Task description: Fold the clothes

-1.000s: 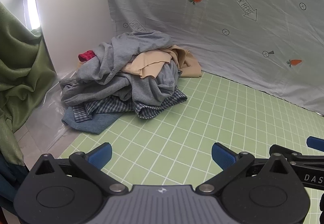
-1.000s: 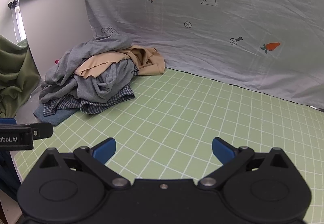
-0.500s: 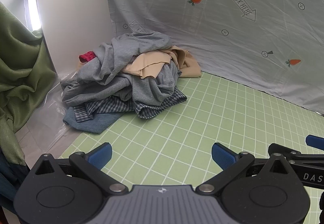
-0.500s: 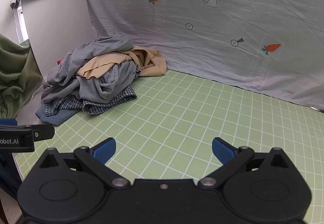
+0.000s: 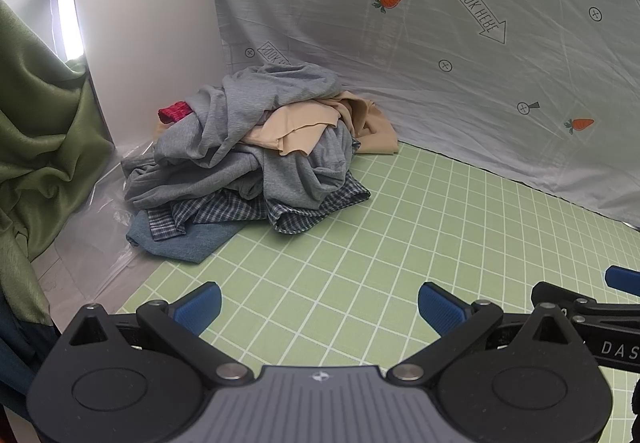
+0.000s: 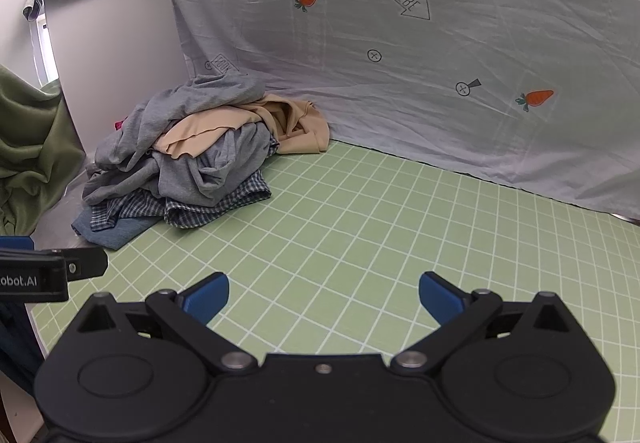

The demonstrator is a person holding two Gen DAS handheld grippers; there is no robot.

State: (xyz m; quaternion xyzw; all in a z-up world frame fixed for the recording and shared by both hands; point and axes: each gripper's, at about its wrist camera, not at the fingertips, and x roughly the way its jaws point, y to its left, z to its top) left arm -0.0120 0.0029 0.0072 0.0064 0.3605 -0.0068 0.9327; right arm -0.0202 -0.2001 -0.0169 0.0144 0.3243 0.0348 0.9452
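Green squared mat (image 5: pixel 400 243) lies bare between both wide, empty jaws; far ahead, the messy heap of grey, tan and checked clothes (image 5: pixel 256 167) waits. Nothing looks folded yet.

Red garment (image 5: pixel 175 112) mostly buried under grey top (image 5: pixel 256 103) at mat's far left corner; kind undeterminable. Denim piece (image 5: pixel 188 243) largely covered by checked shirt (image 5: pixel 236 209). Right gripper (image 5: pixel 600 303) cut off by right frame edge.

Both tongs hang side by side at about the same height. The left tongs (image 5: pixel 319 305) are spread wide with nothing between their blue pads (image 5: pixel 199 307); the right tongs (image 6: pixel 323 297) gape likewise, equally bare.
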